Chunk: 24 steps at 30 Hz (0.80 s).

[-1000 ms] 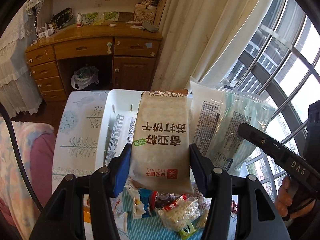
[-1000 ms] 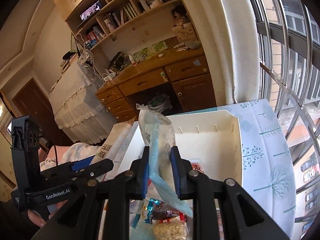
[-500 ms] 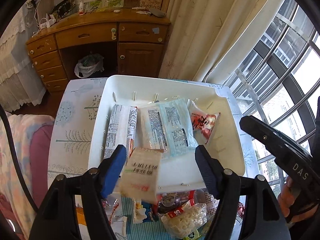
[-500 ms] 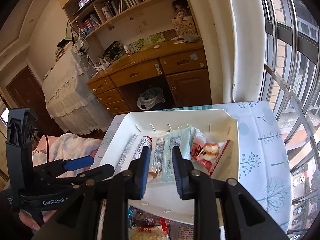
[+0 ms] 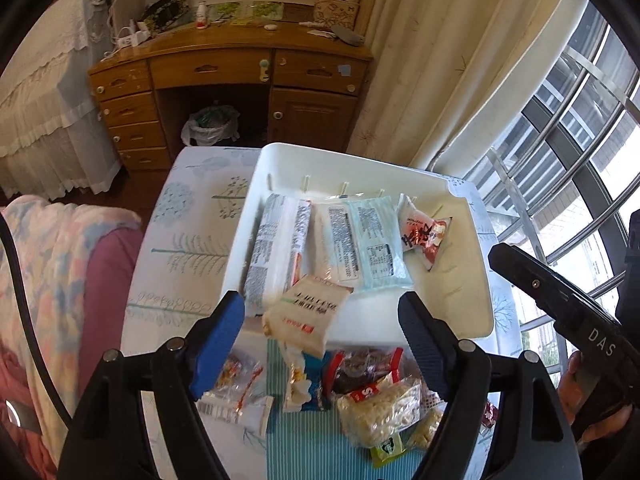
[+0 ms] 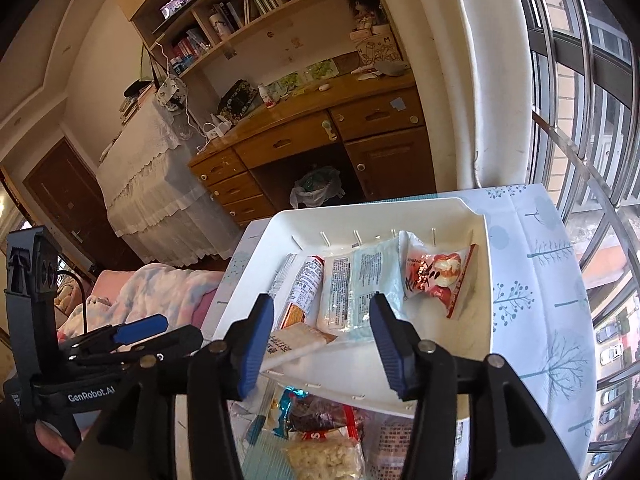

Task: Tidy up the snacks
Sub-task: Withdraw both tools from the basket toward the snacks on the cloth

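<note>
A white tray (image 5: 456, 280) (image 6: 380, 216) holds a long white-and-orange pack (image 5: 280, 252), a light-blue packet (image 5: 368, 248) (image 6: 360, 284) and a red-and-white packet (image 5: 424, 240) (image 6: 436, 276). A beige cracker pack (image 5: 308, 316) (image 6: 292, 344) lies tilted over the tray's near rim. It sits between the pads of my left gripper (image 5: 320, 320), whose jaws are opening and do not touch it. My right gripper (image 6: 322, 320) hovers over the tray's near edge. Its jaws are opening too, with nothing pressed between them.
Loose snacks (image 5: 376, 408) (image 6: 320, 452) are heaped on the tree-print tablecloth (image 5: 188, 248) in front of the tray. A blanket-covered sofa (image 5: 60, 260) is at the left, a wooden desk (image 5: 240, 68) beyond, a curtain and window rails at the right.
The left gripper let go of the cracker pack, which dropped onto the tray's near rim. The right gripper released the light-blue packet, now flat in the tray. Both jaws spread wider.
</note>
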Tool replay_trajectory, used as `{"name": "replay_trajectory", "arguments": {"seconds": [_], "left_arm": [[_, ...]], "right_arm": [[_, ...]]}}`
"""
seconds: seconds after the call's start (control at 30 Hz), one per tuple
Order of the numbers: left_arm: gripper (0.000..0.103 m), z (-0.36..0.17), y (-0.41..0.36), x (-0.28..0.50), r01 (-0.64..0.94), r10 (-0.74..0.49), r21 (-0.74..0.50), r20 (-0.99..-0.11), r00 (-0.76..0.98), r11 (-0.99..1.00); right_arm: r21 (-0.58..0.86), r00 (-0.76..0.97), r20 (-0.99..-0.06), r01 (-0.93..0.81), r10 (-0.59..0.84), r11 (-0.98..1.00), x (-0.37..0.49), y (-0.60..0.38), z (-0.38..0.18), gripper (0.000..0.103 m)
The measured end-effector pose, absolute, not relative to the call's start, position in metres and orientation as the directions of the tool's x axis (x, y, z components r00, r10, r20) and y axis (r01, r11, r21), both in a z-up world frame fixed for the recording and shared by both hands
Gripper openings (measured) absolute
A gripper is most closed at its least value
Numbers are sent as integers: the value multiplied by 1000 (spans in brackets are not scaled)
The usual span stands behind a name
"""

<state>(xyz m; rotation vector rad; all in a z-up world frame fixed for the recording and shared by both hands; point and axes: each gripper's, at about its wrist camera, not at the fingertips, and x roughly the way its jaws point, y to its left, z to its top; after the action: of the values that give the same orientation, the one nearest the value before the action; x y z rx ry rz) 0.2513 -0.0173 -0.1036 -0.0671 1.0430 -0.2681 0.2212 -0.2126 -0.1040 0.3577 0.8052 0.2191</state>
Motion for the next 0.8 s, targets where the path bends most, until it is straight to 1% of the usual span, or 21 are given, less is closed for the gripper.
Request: {"name": "replay_trajectory", "arguments": {"seconds": [0.27, 0.37, 0.6, 0.8], "left_arm": [[78, -103, 21, 213, 66, -168, -156, -857, 488, 986], [78, -109, 34, 201, 25, -148, -154, -870, 470, 988], [78, -127, 67, 173, -28, -117, -142, -897, 426, 989], [78, -147, 90, 167, -10, -101, -111, -934, 342, 994]], "right_arm": [[398, 636, -679, -100, 366, 912, 202, -193, -112, 51], [399, 614, -692, -112, 379, 910, 193, -185, -118, 53], [368, 570, -737, -113, 364, 923, 171, -165, -127, 56], [360, 553, -767, -49, 325, 932, 151, -154, -136, 67]]}}
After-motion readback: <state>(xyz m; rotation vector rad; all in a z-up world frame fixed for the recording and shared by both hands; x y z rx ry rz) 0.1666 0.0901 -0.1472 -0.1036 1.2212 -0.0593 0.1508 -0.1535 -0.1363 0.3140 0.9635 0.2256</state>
